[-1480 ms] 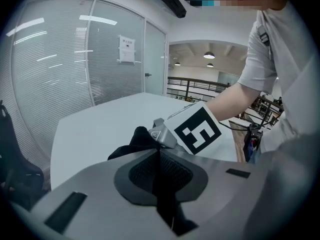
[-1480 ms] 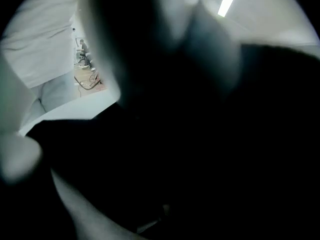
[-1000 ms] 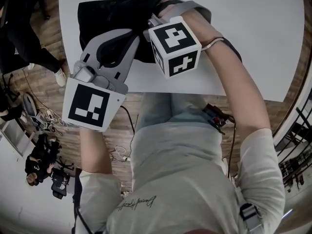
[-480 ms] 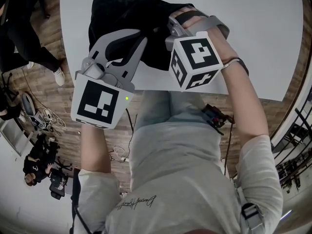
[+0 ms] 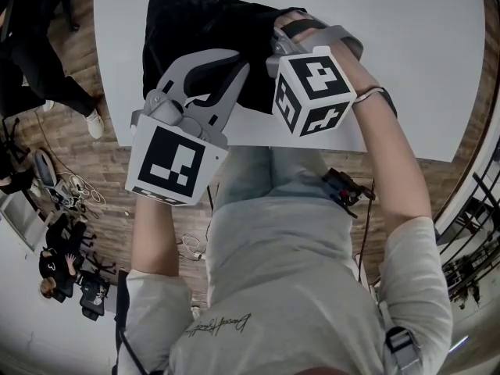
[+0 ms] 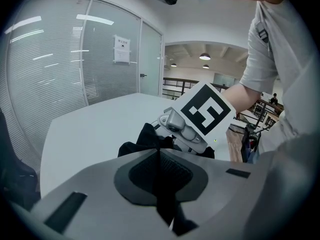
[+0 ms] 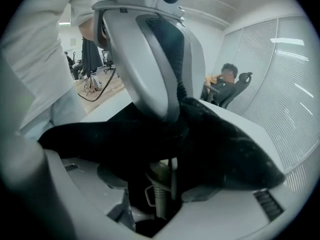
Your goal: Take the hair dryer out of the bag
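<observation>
Head view: bag (image 5: 195, 30) crosswise on table (image 5: 406, 53)

A black cloth bag (image 5: 195, 33) lies crumpled on a white table (image 5: 406, 53), close to the table's near edge. Its soft fabric is bunched and lifted along the near side, and the folds hide whatever is inside.

The bag (image 5: 195, 30) is black, the table (image 5: 406, 53) white.

We shift right
Our left gripper (image 6: 160, 170) and right gripper (image 7: 161, 183) moved rightward with the black bag (image 5: 195, 22); right jaws just widened, cloth between them.
</observation>
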`<state>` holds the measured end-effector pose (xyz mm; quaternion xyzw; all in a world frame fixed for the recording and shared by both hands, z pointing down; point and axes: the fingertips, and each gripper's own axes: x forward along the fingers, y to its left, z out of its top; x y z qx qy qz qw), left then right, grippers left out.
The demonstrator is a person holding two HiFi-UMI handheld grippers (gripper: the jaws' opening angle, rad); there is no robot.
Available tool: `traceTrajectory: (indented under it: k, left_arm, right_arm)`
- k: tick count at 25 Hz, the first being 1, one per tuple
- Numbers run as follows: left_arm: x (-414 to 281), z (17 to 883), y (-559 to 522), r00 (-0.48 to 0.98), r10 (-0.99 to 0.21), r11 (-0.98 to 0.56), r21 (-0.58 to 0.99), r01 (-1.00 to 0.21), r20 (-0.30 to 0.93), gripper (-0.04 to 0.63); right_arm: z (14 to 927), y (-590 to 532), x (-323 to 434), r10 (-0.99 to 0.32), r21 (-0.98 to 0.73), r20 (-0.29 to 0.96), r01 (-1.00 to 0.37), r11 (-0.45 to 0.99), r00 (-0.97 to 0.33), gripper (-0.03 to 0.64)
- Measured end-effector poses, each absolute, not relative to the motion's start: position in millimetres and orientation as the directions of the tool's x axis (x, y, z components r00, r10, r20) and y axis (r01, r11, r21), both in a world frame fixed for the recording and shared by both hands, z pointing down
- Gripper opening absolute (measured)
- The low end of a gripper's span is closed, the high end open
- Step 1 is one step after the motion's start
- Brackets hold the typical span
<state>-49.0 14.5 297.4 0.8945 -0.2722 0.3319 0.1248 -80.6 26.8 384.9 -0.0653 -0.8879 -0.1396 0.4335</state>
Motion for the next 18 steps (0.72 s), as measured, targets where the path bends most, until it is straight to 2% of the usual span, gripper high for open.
traceTrajectory:
  k: [2, 5, 11, 18]
  left_arm:
    - [-48.3, 298.5, 13.7, 0.631, -0.404, -0.822, 0.04, -0.568, 0.662, 0.023]
    - [-49.9, 300.9, 11.8, 0.62, -0.411, -0.817, 0.032, -0.576, 0.669, 0.023]
    - [-57.2, 304.8, 10.6, 0.606, -0.418, -0.809, 0.026, -0.587, 0.677, 0.023]
    - [-68.9, 302.1, 21.2, 0.604, -0.431, -0.814, -0.001, -0.58, 0.671, 0.034]
  right_arm:
    - [392.0, 29.3, -83.8, 0.01, 0.198, 0.813, 0.293, 0.935, -0.582, 0.285]
    - [402.3, 27.7, -92.7, -0.017, 0.234, 0.832, 0.322, 0.918, -0.555, 0.291]
    - [404.6, 24.3, -98.1, -0.004, 0.222, 0.82, 0.312, 0.924, -0.572, 0.23]
    - [399.0, 27.1, -95.5, -0.028, 0.254, 0.786, 0.282, 0.925, -0.617, 0.224]
